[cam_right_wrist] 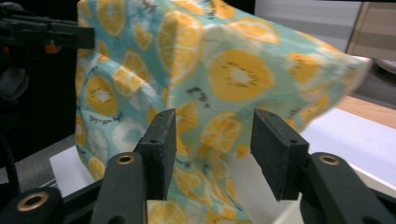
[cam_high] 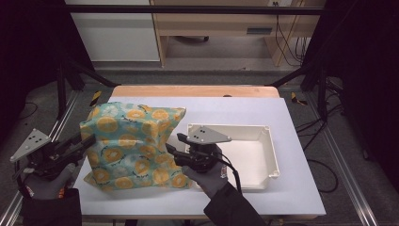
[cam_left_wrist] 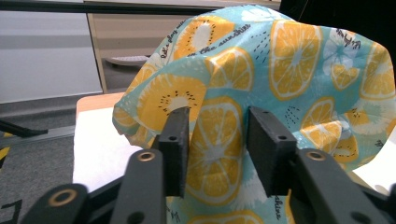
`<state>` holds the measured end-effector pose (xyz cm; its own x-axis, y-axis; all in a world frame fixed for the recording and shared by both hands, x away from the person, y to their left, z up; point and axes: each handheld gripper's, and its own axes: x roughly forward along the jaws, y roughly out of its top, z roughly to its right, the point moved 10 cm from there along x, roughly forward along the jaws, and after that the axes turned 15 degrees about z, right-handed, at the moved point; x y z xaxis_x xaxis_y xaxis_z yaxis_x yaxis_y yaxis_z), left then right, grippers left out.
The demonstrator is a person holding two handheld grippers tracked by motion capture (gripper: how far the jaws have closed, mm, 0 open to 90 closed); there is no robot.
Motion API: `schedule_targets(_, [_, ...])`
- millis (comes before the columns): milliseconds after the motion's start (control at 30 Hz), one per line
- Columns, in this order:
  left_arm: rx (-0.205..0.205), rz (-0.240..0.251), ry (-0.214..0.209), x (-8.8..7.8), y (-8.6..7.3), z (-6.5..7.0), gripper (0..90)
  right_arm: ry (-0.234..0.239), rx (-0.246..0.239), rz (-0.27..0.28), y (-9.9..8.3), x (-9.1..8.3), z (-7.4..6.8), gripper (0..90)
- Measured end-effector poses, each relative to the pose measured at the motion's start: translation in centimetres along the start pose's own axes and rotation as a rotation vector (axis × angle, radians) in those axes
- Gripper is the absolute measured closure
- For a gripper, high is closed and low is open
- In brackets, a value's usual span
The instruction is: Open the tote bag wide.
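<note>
Left gripper (cam_high: 87,140): seen at the lower left of the high view, jaws apart at the bag's left edge, cloth between them, not yet pinched.
Right gripper (cam_high: 170,142): seen low in the middle, jaws apart at the bag's right edge.
Bag (cam_high: 134,143): orange-slice cloth, stood on the white mat (cam_high: 291,141), left of middle.
Tray (cam_high: 263,155): white, placed right of the bag.

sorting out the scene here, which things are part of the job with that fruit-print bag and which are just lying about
In the job:
- orange-print bag, standing on the table
- left gripper at its left edge, jaws around a fold
- right gripper at its right edge

Lying about:
- white tray, beside the bag
- white mat
- cables on the floor
</note>
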<state>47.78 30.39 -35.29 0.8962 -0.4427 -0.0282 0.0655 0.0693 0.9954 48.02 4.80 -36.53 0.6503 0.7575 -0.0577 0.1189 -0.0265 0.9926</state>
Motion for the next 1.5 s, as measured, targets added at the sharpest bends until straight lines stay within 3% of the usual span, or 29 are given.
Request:
schedule_targets(233, [-0.012,-0.003,0.006,-0.2,-0.1,-0.1,70.2,0.023,0.005,0.002,0.7,1.7,-1.5,55.0])
schedule_targets(400, [-0.011,-0.002,0.013,-0.3,-0.1,-0.2,75.5,-0.003,-0.009,-0.015,0.4,2.9,-1.6,57.6])
schedule_targets(600, [-0.016,-0.001,0.018,-0.5,-0.1,-0.4,80.7,-0.02,-0.015,-0.032,0.0,3.5,-1.4,74.4])
schedule_targets(767, [-0.021,0.006,0.02,-0.6,0.1,-0.4,83.2,0.005,-0.015,-0.036,0.1,3.6,-1.8,89.3])
schedule_targets(1067, [-0.025,0.017,0.022,-1.1,0.3,-0.5,88.3,0.04,-0.015,-0.022,1.0,3.1,-2.6,90.0])
schedule_targets(1167, [-0.022,0.021,0.024,-1.4,0.4,-0.5,89.8,0.069,-0.018,-0.006,1.4,2.5,-3.5,90.0])
schedule_targets(1500, [0.001,0.02,0.021,-2.4,0.0,0.0,90.0,0.122,-0.017,-0.021,0.3,1.6,-5.0,90.0])
